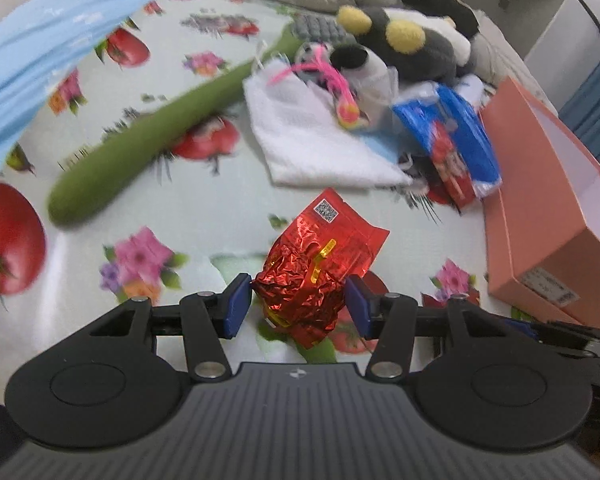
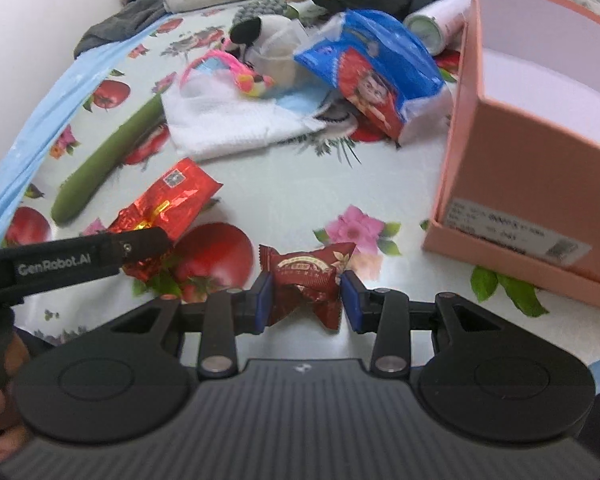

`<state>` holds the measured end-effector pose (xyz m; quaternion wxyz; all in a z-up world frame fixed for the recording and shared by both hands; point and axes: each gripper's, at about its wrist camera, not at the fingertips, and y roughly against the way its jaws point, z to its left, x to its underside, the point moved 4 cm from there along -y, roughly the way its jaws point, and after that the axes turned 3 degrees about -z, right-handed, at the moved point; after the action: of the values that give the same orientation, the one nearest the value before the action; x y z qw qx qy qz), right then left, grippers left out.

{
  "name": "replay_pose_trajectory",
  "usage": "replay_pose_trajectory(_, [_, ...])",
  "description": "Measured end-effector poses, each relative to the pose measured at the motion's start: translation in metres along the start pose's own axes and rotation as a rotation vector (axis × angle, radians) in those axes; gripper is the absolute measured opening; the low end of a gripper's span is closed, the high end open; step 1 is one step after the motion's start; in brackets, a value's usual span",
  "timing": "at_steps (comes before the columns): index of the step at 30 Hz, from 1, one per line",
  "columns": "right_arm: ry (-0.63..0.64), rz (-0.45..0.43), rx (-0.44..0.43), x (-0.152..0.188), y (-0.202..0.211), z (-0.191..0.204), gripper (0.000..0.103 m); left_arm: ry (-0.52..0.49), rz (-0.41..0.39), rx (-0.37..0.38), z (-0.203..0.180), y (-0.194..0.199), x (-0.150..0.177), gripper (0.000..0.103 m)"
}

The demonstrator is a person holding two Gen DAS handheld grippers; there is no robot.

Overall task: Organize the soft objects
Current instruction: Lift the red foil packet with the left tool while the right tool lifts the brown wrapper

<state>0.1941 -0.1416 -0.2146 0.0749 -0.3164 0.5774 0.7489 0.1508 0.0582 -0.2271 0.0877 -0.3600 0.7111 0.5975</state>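
Note:
My left gripper (image 1: 299,300) is shut on a crumpled red foil packet (image 1: 320,264), held just above the flowered tablecloth; the packet also shows in the right wrist view (image 2: 168,204) with the left gripper's black arm in front of it. My right gripper (image 2: 305,300) is shut on a small dark red snack packet (image 2: 306,280). The open pink box (image 2: 540,152) stands to the right; it also shows in the left wrist view (image 1: 540,200).
On the cloth lie a green plush cucumber (image 1: 148,140), a white towel (image 1: 312,136), a blue and red snack bag (image 2: 376,76), a pink stringy toy (image 2: 244,72), a grey plush with yellow ears (image 1: 404,40) and a white bottle (image 2: 440,16). Blue fabric (image 1: 28,64) lies at left.

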Motion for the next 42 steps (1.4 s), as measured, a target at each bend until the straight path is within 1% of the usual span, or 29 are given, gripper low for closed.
replay_pose_trajectory(1, [-0.002, 0.0, 0.004, 0.002, 0.0, -0.002, 0.041, 0.0, 0.013, 0.005, -0.002, -0.001, 0.002, 0.059])
replay_pose_trajectory(4, [-0.01, -0.01, 0.009, 0.007, 0.003, -0.009, 0.047, -0.02, 0.041, 0.006, -0.007, -0.002, 0.007, 0.064])
replay_pose_trajectory(5, [-0.015, -0.015, 0.012, 0.008, 0.004, -0.011, 0.051, -0.029, 0.046, 0.004, -0.008, -0.001, 0.008, 0.068])
replay_pose_trajectory(6, [-0.02, -0.019, 0.019, 0.009, 0.006, -0.014, 0.057, -0.043, 0.053, 0.005, -0.01, 0.0, 0.009, 0.07])
replay_pose_trajectory(7, [-0.024, -0.026, 0.021, 0.01, 0.008, -0.017, 0.061, -0.057, 0.057, 0.003, -0.011, 0.002, 0.01, 0.077])
replay_pose_trajectory(8, [-0.029, -0.029, 0.021, 0.01, 0.009, -0.019, 0.07, -0.069, 0.059, 0.005, -0.012, 0.004, 0.01, 0.086])
replay_pose_trajectory(9, [-0.036, -0.035, 0.017, 0.011, 0.01, -0.021, 0.075, -0.088, 0.064, 0.013, -0.013, 0.007, 0.011, 0.087])
replay_pose_trajectory(10, [-0.043, -0.04, 0.01, 0.012, 0.011, -0.024, 0.075, -0.105, 0.062, 0.019, -0.013, 0.009, 0.011, 0.087])
replay_pose_trajectory(12, [-0.042, -0.038, 0.003, 0.014, 0.012, -0.026, 0.075, -0.117, 0.058, 0.024, -0.012, 0.014, 0.011, 0.087])
replay_pose_trajectory(15, [0.011, -0.05, -0.003, 0.018, 0.012, -0.022, 0.075, -0.149, 0.06, 0.052, -0.012, 0.017, 0.007, 0.087])
replay_pose_trajectory(17, [0.046, -0.063, -0.007, 0.019, 0.009, -0.017, 0.075, -0.195, 0.059, 0.065, -0.015, 0.018, 0.004, 0.087])
replay_pose_trajectory(20, [0.068, -0.107, -0.02, 0.017, 0.007, -0.012, 0.075, -0.27, 0.061, 0.079, -0.02, 0.017, 0.001, 0.087])
replay_pose_trajectory(22, [0.088, -0.119, -0.017, 0.016, 0.003, -0.008, 0.072, -0.31, 0.068, 0.082, -0.022, 0.014, 0.0, 0.087])
replay_pose_trajectory(24, [0.105, -0.127, -0.005, 0.016, -0.001, -0.007, 0.063, -0.332, 0.078, 0.09, -0.023, 0.011, 0.001, 0.087])
replay_pose_trajectory(28, [0.101, -0.121, -0.003, 0.018, -0.006, -0.009, 0.049, -0.362, 0.097, 0.078, -0.023, 0.002, 0.004, 0.087])
replay_pose_trajectory(29, [0.097, -0.125, -0.003, 0.018, -0.005, -0.01, 0.042, -0.362, 0.098, 0.079, -0.022, 0.001, 0.004, 0.086])
replay_pose_trajectory(32, [0.077, -0.129, 0.002, 0.016, -0.001, -0.015, 0.041, -0.362, 0.107, 0.084, -0.022, -0.002, 0.005, 0.085])
replay_pose_trajectory(34, [0.066, -0.131, 0.005, 0.016, 0.002, -0.018, 0.041, -0.384, 0.111, 0.081, -0.025, -0.004, 0.007, 0.085])
replay_pose_trajectory(37, [0.054, -0.136, 0.004, 0.015, 0.006, -0.022, 0.041, -0.441, 0.114, 0.074, -0.032, -0.007, 0.011, 0.085])
replay_pose_trajectory(40, [0.041, -0.133, 0.005, 0.014, 0.009, -0.024, 0.041, -0.518, 0.112, 0.044, -0.038, -0.012, 0.015, 0.085])
replay_pose_trajectory(42, [0.035, -0.133, 0.007, 0.014, 0.011, -0.026, 0.041, -0.56, 0.112, 0.03, -0.042, -0.016, 0.017, 0.081])
